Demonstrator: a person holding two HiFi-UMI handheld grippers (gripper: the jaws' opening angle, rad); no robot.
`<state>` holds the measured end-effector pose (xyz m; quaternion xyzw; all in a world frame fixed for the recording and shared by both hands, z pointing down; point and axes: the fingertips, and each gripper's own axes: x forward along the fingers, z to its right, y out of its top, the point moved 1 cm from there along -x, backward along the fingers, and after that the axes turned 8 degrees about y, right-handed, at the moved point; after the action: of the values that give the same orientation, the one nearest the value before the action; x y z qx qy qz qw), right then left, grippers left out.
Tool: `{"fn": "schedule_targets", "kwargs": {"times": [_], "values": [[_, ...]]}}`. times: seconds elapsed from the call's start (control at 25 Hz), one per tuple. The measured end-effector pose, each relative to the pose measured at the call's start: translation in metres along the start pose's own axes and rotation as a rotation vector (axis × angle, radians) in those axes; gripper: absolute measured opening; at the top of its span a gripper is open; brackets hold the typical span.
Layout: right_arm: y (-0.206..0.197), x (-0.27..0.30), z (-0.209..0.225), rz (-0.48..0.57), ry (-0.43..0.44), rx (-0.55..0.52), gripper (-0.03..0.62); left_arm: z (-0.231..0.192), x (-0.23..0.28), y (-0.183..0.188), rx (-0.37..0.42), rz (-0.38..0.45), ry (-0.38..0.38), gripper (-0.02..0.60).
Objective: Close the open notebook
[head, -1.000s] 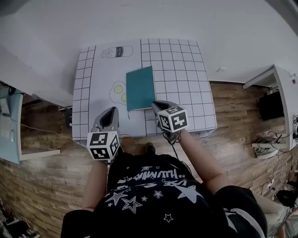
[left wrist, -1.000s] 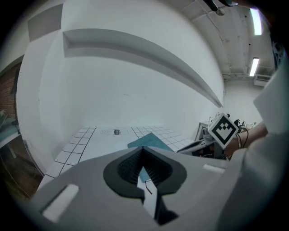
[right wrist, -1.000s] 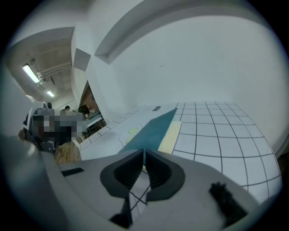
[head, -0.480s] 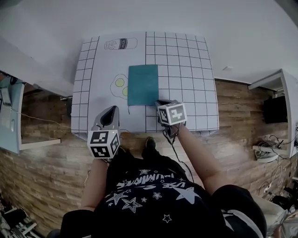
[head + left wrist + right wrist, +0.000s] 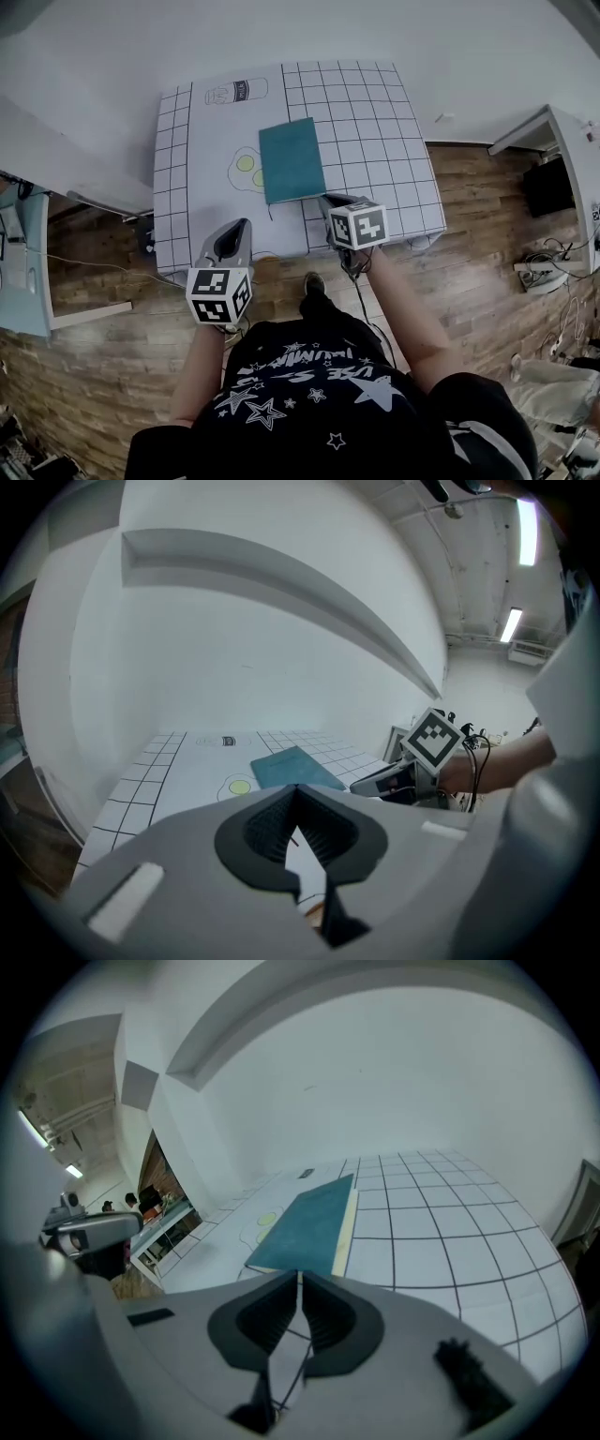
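notebook (image 5: 291, 159): shut on bench (image 5: 375, 122) (teal cover)
left gripper (image 5: 236, 230): fingers together, empty, notebook's 7 o'clock
right gripper (image 5: 330, 200): fingers together too, 5 o'clock

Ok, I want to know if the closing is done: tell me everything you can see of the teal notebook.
The notebook is a thin rectangle with a plain teal cover, closed and lying flat on the white gridded sheet, slightly skewed. A cream page edge shows along its right side. Its left edge overlaps a drawn fried egg. The right hand-held gripper, jaws shut, is near its near right corner, seemingly not touching.
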<state>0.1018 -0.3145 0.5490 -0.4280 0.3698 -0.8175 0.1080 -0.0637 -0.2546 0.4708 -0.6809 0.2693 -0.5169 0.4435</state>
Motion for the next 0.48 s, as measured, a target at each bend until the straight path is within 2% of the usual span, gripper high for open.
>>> {"fn": "schedule_targets", "kwargs": {"times": [0.48], "values": [[-0.035, -0.062, -0.128, 0.117, 0.010, -0.046, 0.025, -0.022, -0.101, -0.026, -0.018, 0.079, -0.061, 0.009]]}}
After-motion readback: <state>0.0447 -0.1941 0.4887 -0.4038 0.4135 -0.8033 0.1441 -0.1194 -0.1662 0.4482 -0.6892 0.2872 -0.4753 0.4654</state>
